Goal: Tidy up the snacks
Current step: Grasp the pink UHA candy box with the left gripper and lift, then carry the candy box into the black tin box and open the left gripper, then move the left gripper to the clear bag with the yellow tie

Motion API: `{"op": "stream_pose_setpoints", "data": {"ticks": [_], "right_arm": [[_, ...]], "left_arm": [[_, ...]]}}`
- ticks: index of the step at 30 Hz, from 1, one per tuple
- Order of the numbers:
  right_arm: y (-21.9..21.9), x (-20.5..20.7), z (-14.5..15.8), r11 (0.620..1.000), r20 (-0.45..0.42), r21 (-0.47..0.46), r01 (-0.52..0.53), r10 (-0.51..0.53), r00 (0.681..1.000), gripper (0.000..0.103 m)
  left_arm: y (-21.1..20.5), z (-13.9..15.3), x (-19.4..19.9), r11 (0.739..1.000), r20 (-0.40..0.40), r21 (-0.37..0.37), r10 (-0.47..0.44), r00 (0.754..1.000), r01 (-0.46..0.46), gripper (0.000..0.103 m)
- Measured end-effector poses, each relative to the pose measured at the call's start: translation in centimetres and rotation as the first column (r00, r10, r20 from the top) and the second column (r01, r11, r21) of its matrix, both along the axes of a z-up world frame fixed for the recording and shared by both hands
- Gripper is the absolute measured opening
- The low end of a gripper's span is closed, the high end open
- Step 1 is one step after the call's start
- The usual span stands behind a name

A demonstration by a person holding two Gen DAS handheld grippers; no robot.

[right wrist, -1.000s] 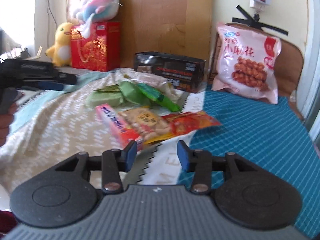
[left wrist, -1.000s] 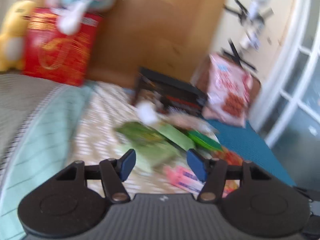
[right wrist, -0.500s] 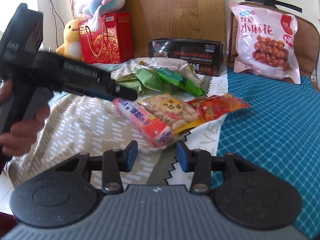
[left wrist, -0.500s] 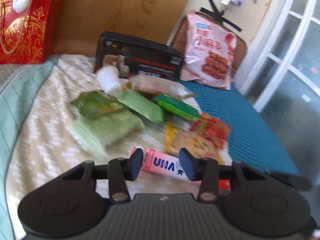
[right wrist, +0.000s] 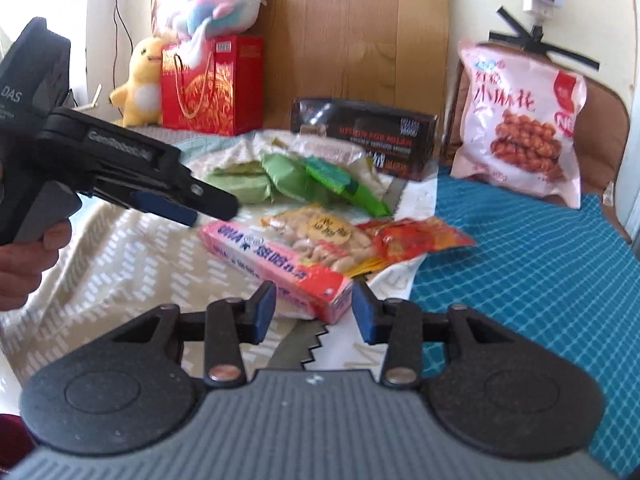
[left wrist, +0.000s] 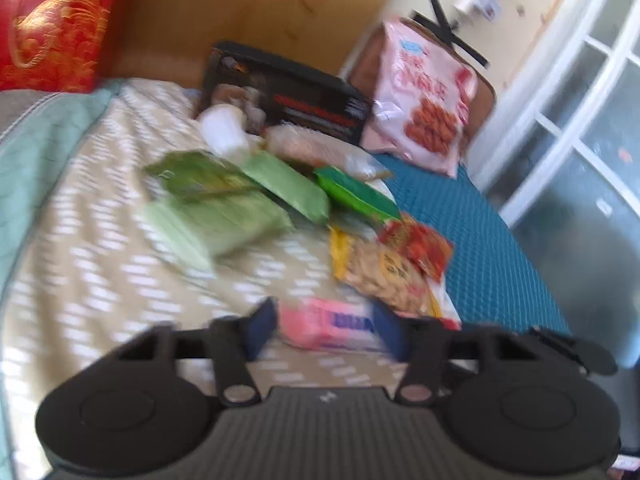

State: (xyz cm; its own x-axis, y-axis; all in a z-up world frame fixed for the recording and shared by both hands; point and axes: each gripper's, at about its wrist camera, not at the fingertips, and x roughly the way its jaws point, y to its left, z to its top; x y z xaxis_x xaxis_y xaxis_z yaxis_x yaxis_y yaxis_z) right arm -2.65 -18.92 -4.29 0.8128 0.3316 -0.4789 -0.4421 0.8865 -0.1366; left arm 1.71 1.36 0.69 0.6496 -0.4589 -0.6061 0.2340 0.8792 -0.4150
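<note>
Snacks lie heaped on my patterned bedspread (right wrist: 120, 264), the pink box (right wrist: 276, 264) nearest. My left gripper (left wrist: 326, 330) has just widened slightly, fingers spread either side of its far end; my right gripper (right wrist: 314, 308), closing, straddles the near end without touching.

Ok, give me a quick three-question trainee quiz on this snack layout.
1. True or false: the pink box stands upright.
2. What leans against the brown chair? A black box; B big pink snack bag; C green packets.
3. What sits on top of the red gift bag?

Key: 1 false, it lies flat on the blanket. 2 B. 3 a pastel plush toy.
</note>
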Motion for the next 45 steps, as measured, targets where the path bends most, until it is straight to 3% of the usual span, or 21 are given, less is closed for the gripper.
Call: {"op": "stream_pose_setpoints", "data": {"ticks": [3,7,10,17,22,26,30,34,38,42,45], "right_arm": [[0.7,-0.1,0.2,0.999,0.012,-0.042,0.004,-0.004,1.000,0.036],[0.4,0.6,1.8,0.999,0.013,0.039,-0.015,0.015,1.000,0.033],[0.8,2.3,3.9,0.997,0.064,0.073,-0.036,0.031,0.997,0.033],[1.6,10.6,9.0,0.990,0.167,0.135,-0.038,0.015,0.986,0.033],[2.1,18.2,10.4,0.992,0.162,0.128,-0.010,-0.011,0.987,0.033],[2.4,23.5,9.4,0.993,0.085,0.118,0.010,-0.020,0.996,0.033],[2.3,25.9,8.0,0.993,0.034,0.116,0.009,-0.013,0.999,0.037],[0.6,23.9,8.2,0.987,0.017,0.161,-0.013,0.010,1.000,0.038],[-3.2,20.0,7.3,0.959,-0.106,0.281,-0.031,0.063,0.992,0.041],[-6.9,18.0,4.4,0.899,-0.295,0.432,0.073,0.064,0.953,0.041],[-8.7,17.7,2.4,0.812,-0.401,0.563,0.151,0.109,0.910,0.043]], "left_arm": [[0.1,0.6,-0.6,1.000,-0.002,0.017,0.007,1.000,-0.007,0.041],[1.9,2.9,-0.8,0.998,0.037,-0.045,0.044,0.998,-0.042,0.035],[2.5,5.9,0.7,0.997,0.107,-0.048,0.069,0.992,-0.064,0.035],[2.2,11.1,9.4,0.989,0.202,-0.049,0.143,0.969,-0.136,0.035],[1.9,10.4,17.2,0.983,0.180,-0.042,0.182,0.967,-0.178,0.037],[2.2,8.0,21.8,0.979,0.115,-0.032,0.205,0.972,-0.203,0.037],[2.3,6.0,23.8,0.980,0.075,-0.002,0.197,0.977,-0.198,0.040],[3.0,6.0,20.8,0.986,0.127,-0.007,0.166,0.978,-0.166,0.042],[3.6,6.4,16.2,0.994,0.126,-0.007,0.111,0.986,-0.111,0.045],[1.8,5.2,15.3,0.999,0.037,0.041,0.024,0.999,-0.026,0.045],[-0.1,3.9,15.6,0.995,-0.013,0.103,-0.009,1.000,0.011,0.048]]}}
